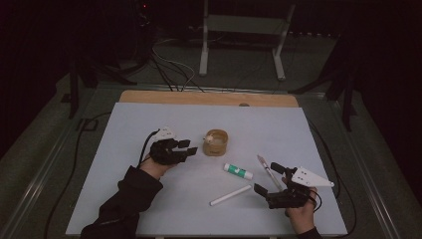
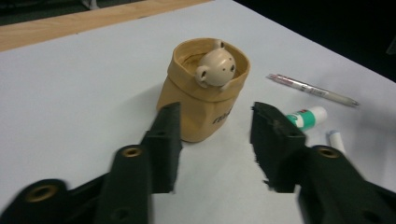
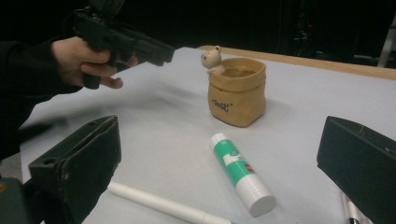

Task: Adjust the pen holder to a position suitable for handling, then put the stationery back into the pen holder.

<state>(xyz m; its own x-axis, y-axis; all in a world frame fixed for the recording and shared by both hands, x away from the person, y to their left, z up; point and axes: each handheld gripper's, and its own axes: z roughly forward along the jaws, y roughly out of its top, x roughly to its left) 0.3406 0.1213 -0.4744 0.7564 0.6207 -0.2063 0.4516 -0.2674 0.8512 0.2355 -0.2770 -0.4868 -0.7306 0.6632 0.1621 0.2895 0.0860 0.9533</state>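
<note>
A tan pouch-shaped cup [image 1: 216,143] [image 2: 205,93] [image 3: 238,93] with a small bear figure [image 2: 217,67] on its rim stands near the middle of the pale sheet. My left gripper [image 1: 191,148] [image 2: 212,140] hovers just left of it, open, nothing between its jaws; the right gripper view has it [image 3: 163,53] at upper left. A green-and-white glue stick [image 1: 238,171] [image 3: 240,172], a white marker [image 1: 230,195] [image 3: 159,203] and a thin pen [image 1: 266,169] [image 2: 313,89] lie toward the near right. My right gripper [image 1: 268,179] [image 3: 219,137] rests beside them, jaws wide open and bare.
The pale sheet [image 1: 149,124] covers the table, with a wooden strip [image 1: 209,97] along its far edge. Beyond it stand a metal frame [image 1: 244,25] and cables [image 1: 169,69] on the dark floor. A cable [image 1: 74,164] runs down the table's left side.
</note>
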